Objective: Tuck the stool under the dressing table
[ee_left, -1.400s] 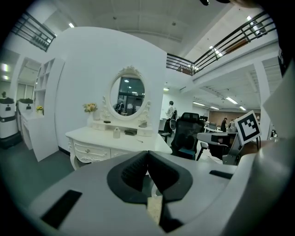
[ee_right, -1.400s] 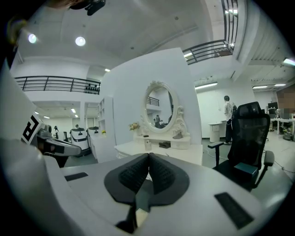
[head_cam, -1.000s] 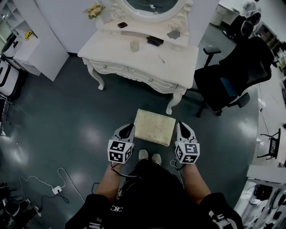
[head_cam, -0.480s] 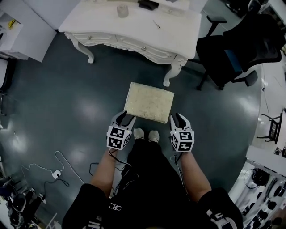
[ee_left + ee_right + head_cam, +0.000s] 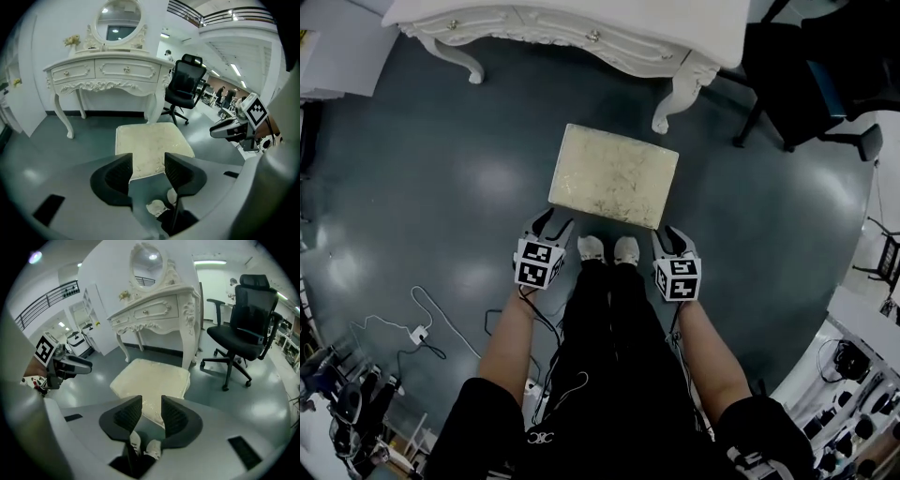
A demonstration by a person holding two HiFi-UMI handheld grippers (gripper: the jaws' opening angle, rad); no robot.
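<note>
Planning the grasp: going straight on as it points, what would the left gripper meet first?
Probably the stool, its near edge; depth unclear. The left gripper has just been opening, nothing between its jaws.

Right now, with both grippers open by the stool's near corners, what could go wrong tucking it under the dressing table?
One: the left gripper and right gripper have just been opening, nothing between their jaws yet, and sit only at the near corners of the stool; such a shallow grip could slip.
Two: the stool sits skewed, its right side in line with a front leg of the dressing table, so a straight push might hit it.
</note>
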